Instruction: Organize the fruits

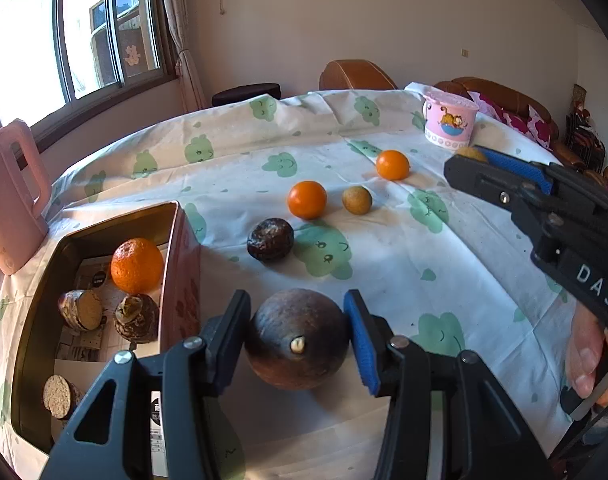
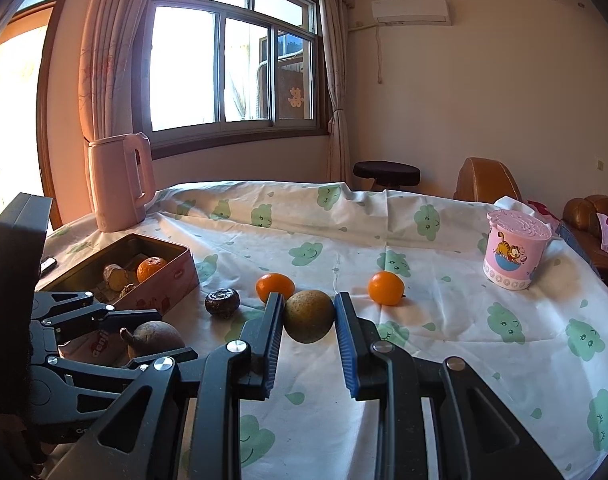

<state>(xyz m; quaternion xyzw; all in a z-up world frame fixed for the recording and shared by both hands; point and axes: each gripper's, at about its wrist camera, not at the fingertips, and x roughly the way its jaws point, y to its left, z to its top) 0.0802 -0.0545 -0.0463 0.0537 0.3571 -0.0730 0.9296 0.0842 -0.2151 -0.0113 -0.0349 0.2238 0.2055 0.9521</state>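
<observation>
My left gripper (image 1: 297,334) is shut on a round brown fruit (image 1: 297,340) and holds it just right of the pink tin box (image 1: 179,264); it also shows in the right wrist view (image 2: 155,338). The box holds an orange (image 1: 137,266) and several brown pieces. My right gripper (image 2: 308,316) is shut on a small tan-green fruit (image 2: 308,316), seen above the cloth at the right in the left wrist view (image 1: 470,155). On the cloth lie two small oranges (image 1: 307,199) (image 1: 392,165), a tan fruit (image 1: 356,199) and a dark wrinkled fruit (image 1: 270,239).
A pink kettle (image 2: 119,182) stands behind the box at the far left. A pink cartoon cup (image 2: 514,254) stands at the far right. The table wears a white cloth with green clouds (image 2: 424,360). A stool and brown sofa stand beyond it.
</observation>
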